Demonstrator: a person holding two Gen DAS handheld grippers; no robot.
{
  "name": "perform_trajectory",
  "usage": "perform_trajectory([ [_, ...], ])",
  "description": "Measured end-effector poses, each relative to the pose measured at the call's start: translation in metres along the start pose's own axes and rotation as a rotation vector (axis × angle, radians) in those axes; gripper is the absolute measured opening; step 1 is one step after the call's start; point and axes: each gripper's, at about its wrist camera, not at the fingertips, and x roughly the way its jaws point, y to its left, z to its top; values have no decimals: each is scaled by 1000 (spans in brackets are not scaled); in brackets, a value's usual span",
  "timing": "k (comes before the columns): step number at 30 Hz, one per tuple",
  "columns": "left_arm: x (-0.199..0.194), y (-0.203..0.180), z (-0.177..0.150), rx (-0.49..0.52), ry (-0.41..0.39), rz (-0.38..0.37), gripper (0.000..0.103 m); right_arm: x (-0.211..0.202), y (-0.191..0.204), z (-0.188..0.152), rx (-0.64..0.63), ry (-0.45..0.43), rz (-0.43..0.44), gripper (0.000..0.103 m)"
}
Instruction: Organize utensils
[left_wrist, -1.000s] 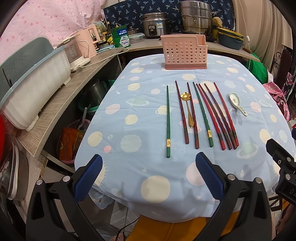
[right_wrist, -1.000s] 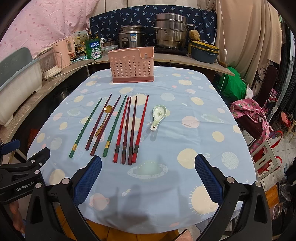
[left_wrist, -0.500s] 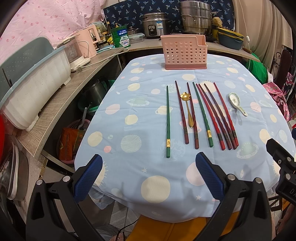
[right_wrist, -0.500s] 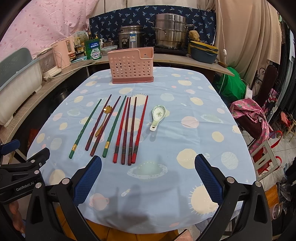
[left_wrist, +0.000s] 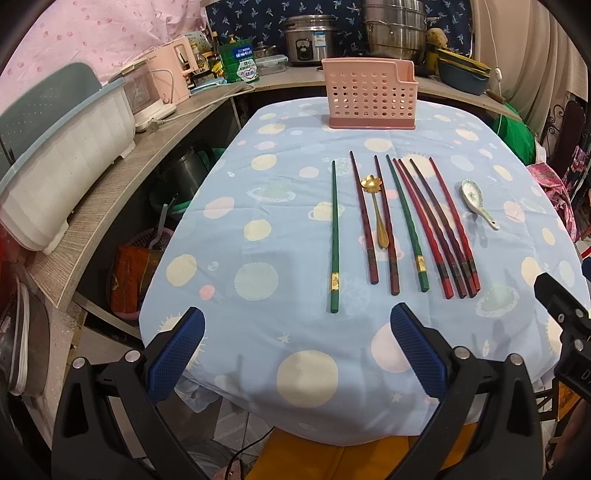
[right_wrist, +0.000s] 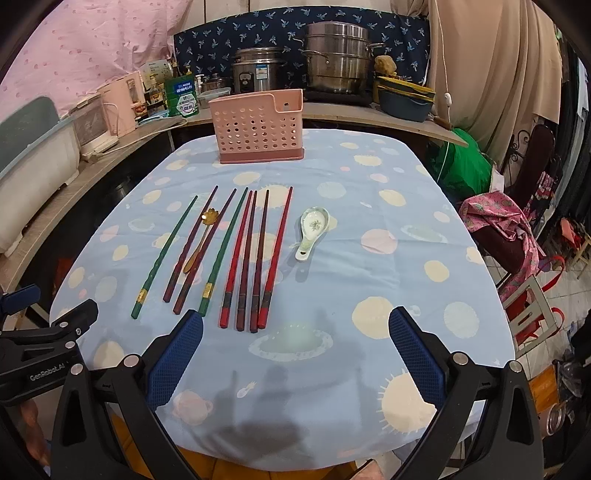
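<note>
Left hand-held gripper (left_wrist: 295, 354): spread wide, empty, at the near desk edge
Right hand-held gripper (right_wrist: 295, 354): spread wide, empty, just short of the chopstick ends
Chopsticks (right_wrist: 240, 254): green, dark red and red, in a close row mid-desk (right_wrist: 406, 258)
Spoons: gold spoon (left_wrist: 375, 206) among them, ceramic spoon (right_wrist: 312, 230) beside
Holder (right_wrist: 258, 129): pink, perforated, upright at the far end
Risk: thin, tightly packed sticks may roll or come up two at once

Both the left gripper (left_wrist: 295, 354) and the right gripper (right_wrist: 295, 354) have black angular frames with silver screw heads and blue cross-hatched pads (left_wrist: 176, 352), and white "GenRobot.AI" lettering marks the left one's side where the right wrist view catches it.
</note>
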Motion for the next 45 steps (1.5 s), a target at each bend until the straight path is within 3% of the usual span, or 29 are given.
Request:
perform_trajectory([
  [12, 48, 21, 14, -76, 62, -23, 96, 46, -16, 19, 66, 11, 16, 96],
  [18, 74, 29, 19, -97, 94, -38, 89, 85, -22, 35, 107, 45, 35, 81],
  [24, 96, 23, 20, -98, 142, -96, 77, 120, -25, 49, 147, 79, 76, 60],
  [29, 103, 15, 20, -79, 158, -128, 74, 141, -24, 55, 156, 109, 77, 39],
  [39, 107, 14, 14, -74, 172, -153, 51, 154, -25, 43, 158, 151, 96, 13],
  [42, 105, 12, 13, -68, 167, -168, 36, 154, -26, 42, 160, 149, 99, 12],
  [45, 102, 10, 13, -67, 169, -199, 13, 153, -28, 42, 165, 150, 107, 11],
])
